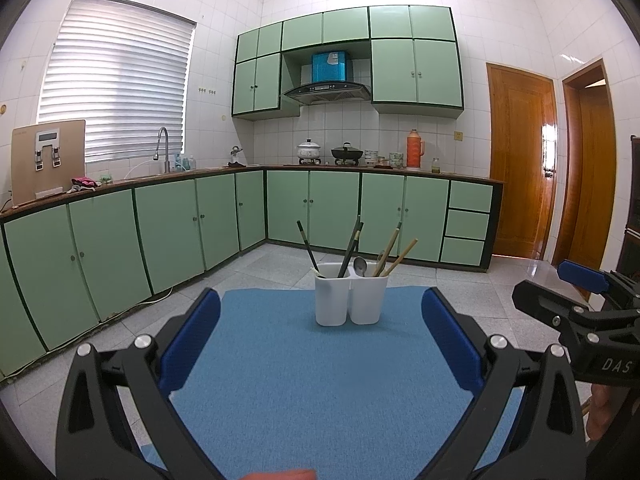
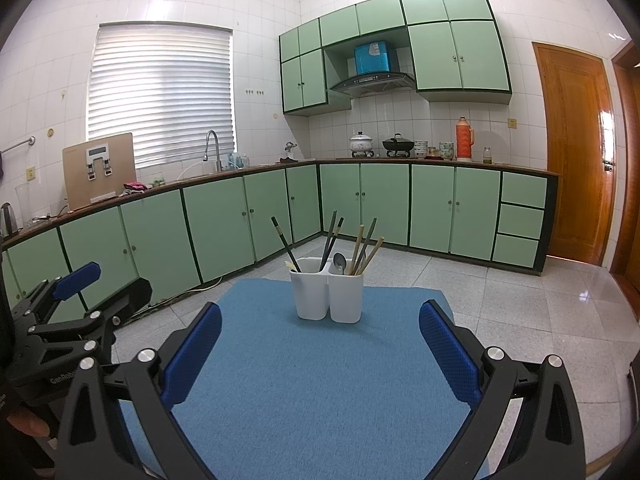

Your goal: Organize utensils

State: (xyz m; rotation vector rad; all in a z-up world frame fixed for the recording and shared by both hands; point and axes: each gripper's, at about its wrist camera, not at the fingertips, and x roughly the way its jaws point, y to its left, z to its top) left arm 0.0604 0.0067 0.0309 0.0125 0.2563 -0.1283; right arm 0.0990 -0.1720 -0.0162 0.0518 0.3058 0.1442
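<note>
The bench (image 1: pixel 536 272) carries a blue mat (image 1: pixel 304 360), and the white two-compartment holder (image 1: pixel 351 300) stands upright near the mat's far edge, well apart from both tools. Left tongs (image 1: pixel 320 340) and right tongs (image 2: pixel 320 344) are both spread wide and hold nothing. All utensils in view already stand in the holder: dark chopsticks (image 1: pixel 306 246) in the left compartment, bamboo chopsticks (image 1: pixel 396 256) and a spoon (image 1: pixel 360 266) in the right, with one dark stick among the bamboo in the right wrist view. Probable fault: the long, leaning sticks give leverage, so a sideways pull on one could tip the light holder or drag its neighbours out; thin round sticks may also slip between padded fingers. The right wrist view alone shows a pale utensil tip (image 2: pixel 294 266) low in the left compartment; the left wrist view shows it less clearly.
</note>
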